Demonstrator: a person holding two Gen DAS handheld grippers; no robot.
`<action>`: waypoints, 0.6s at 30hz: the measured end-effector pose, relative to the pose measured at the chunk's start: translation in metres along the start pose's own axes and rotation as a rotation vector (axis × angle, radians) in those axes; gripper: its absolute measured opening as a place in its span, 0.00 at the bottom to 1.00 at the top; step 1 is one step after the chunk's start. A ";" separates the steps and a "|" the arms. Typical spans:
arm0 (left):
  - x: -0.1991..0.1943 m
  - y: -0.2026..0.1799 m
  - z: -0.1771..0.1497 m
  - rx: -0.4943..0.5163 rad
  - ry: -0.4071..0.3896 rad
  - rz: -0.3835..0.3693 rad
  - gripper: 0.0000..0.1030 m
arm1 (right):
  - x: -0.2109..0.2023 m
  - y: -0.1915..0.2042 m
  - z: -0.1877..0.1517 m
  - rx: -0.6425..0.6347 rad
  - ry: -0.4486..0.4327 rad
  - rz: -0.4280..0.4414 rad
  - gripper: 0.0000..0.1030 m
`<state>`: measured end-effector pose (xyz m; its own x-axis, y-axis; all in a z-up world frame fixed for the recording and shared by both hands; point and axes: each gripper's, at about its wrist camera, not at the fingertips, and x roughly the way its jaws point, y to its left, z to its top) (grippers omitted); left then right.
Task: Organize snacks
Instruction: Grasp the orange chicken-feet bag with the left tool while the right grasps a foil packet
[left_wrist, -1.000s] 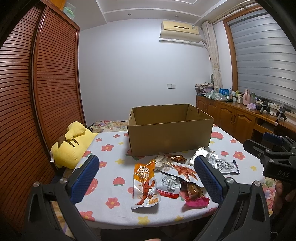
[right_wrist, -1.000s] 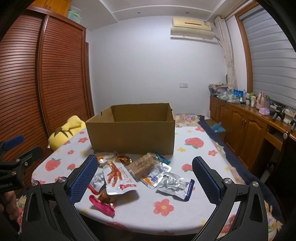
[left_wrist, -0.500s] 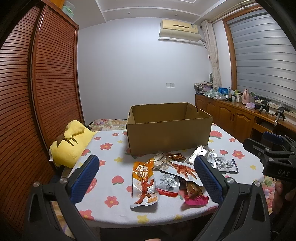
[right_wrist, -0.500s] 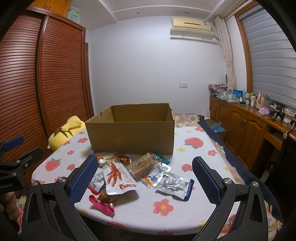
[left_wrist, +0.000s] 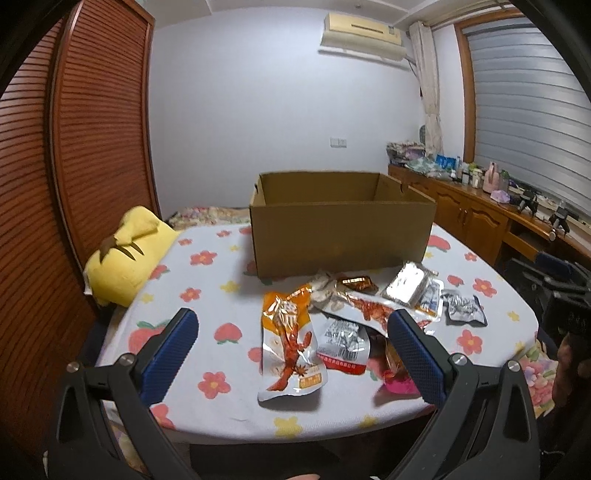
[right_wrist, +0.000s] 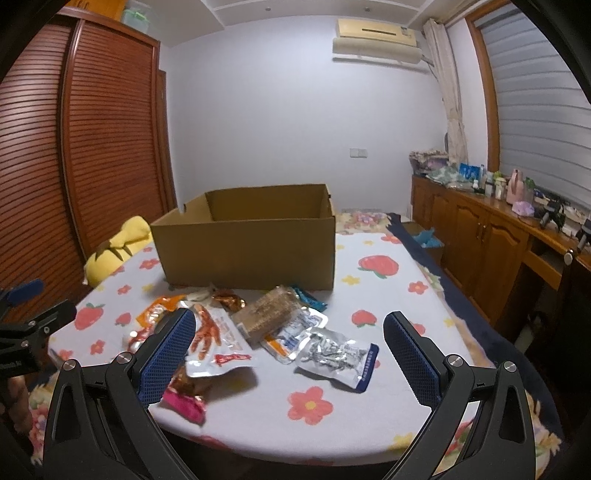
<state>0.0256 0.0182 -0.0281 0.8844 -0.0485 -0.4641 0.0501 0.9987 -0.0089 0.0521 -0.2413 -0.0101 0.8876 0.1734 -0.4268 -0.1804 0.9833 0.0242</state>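
An open brown cardboard box (left_wrist: 340, 236) (right_wrist: 247, 254) stands on the flowered table. Several snack packets lie in front of it: an orange chicken-feet packet (left_wrist: 290, 343), a white chicken-feet packet (right_wrist: 218, 339), a brown cracker pack (right_wrist: 267, 317), a silver-blue packet (right_wrist: 338, 354), a pink packet (right_wrist: 184, 402). My left gripper (left_wrist: 290, 354) is open and empty, above the near edge over the orange packet. My right gripper (right_wrist: 288, 354) is open and empty, above the packets. Each gripper shows at the other view's edge.
A yellow plush pillow (left_wrist: 127, 254) lies at the table's left edge by the slatted wooden wardrobe (left_wrist: 74, 155). A wooden sideboard (right_wrist: 487, 236) with bottles stands along the right wall. The table's rounded front edge (right_wrist: 295, 454) is close below me.
Both grippers have moved forward and tilted down toward the packets, which now look larger. Nothing on the table has moved.
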 end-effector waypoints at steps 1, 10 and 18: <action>0.003 0.000 0.000 0.005 0.006 -0.004 1.00 | 0.005 -0.004 0.000 -0.003 0.011 -0.011 1.00; 0.046 0.007 -0.005 0.036 0.128 -0.045 1.00 | 0.039 -0.040 0.001 -0.029 0.069 -0.044 1.00; 0.084 0.018 -0.014 -0.007 0.244 -0.108 0.99 | 0.074 -0.056 -0.005 -0.059 0.179 -0.009 0.91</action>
<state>0.0937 0.0322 -0.0796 0.7361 -0.1502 -0.6600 0.1338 0.9881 -0.0756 0.1260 -0.2840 -0.0480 0.8009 0.1466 -0.5806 -0.2021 0.9789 -0.0316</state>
